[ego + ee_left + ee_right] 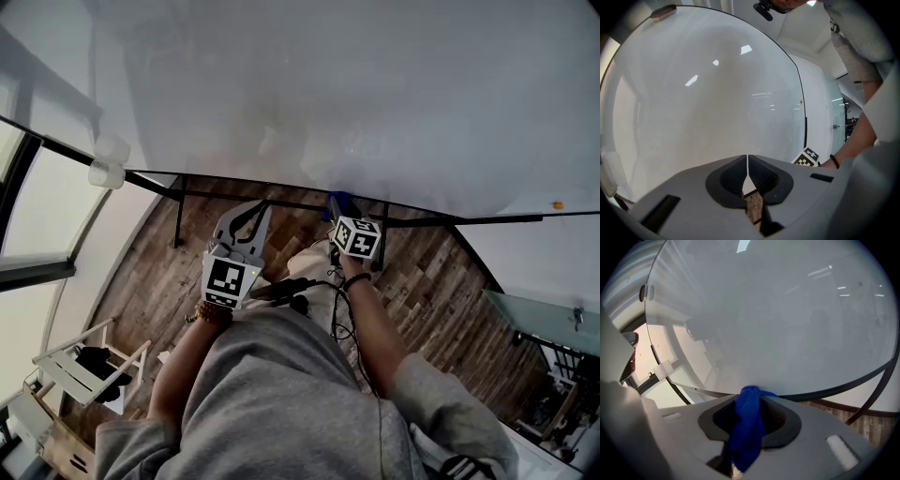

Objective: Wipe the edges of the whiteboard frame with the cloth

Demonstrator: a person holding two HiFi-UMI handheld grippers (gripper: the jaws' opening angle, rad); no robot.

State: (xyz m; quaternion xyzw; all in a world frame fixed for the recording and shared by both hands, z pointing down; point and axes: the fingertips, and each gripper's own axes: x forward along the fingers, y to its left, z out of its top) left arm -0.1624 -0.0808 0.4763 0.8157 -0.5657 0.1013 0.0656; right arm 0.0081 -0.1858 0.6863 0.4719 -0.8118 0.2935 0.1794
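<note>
The whiteboard (356, 94) fills the top of the head view, and its dark bottom frame edge (281, 192) runs across the middle. My right gripper (339, 208) is shut on a blue cloth (749, 425), and the cloth's top touches the bottom frame edge (820, 391). In the head view a little of the blue cloth (342, 199) shows at the frame. My left gripper (251, 214) hangs just below the frame edge, left of the right one, shut with nothing between its jaws. The left gripper (747, 165) points at the board's white face (708, 103).
The board stands on dark metal legs (178, 216) over a wood plank floor (441, 281). A white clip (106, 173) sits at the frame's left corner. Wooden furniture (80, 361) stands at lower left, and a glass table (539, 319) at right. An orange magnet (558, 204) sits on the board.
</note>
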